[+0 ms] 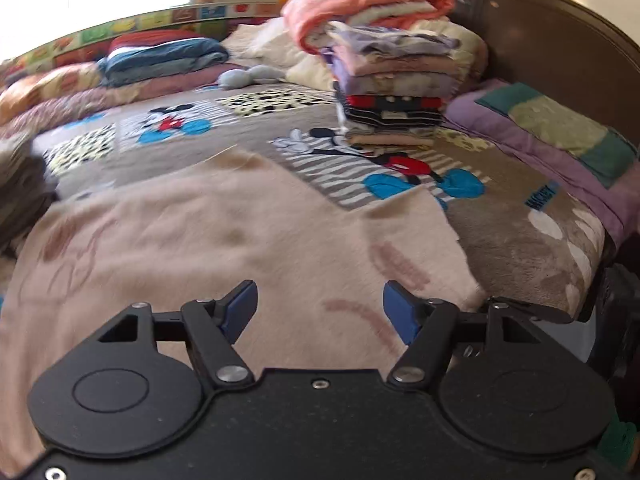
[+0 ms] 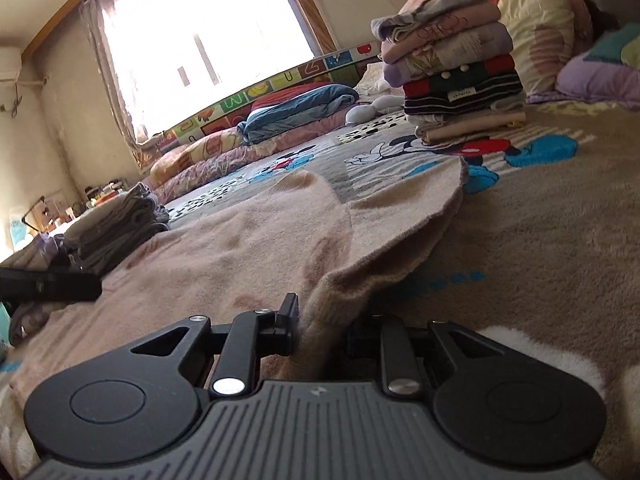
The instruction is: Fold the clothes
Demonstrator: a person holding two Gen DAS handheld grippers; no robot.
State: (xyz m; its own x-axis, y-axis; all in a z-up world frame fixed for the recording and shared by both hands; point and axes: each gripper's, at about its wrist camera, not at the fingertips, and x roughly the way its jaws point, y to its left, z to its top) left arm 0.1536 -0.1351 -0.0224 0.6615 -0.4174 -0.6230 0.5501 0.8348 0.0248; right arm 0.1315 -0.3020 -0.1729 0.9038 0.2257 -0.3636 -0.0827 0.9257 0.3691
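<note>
A pale pink knit garment (image 1: 240, 232) with faint brownish prints lies spread flat on the cartoon-mouse blanket (image 1: 520, 232). My left gripper (image 1: 320, 304) hovers open over its near part, blue pads (image 1: 240, 312) wide apart and nothing between them. In the right wrist view the same garment (image 2: 248, 240) has a raised fold at its right edge. My right gripper (image 2: 324, 328) is shut on that fold near the blanket (image 2: 540, 220). A black bar at the left edge looks like the left gripper (image 2: 48, 284).
A tall stack of folded clothes (image 1: 388, 100) (image 2: 456, 80) stands further back on the bed. A lower grey pile (image 2: 116, 232) sits at the left. A purple pillow (image 1: 560, 140), rolled quilts (image 1: 168, 56) and a dark headboard (image 1: 560, 48) line the far sides.
</note>
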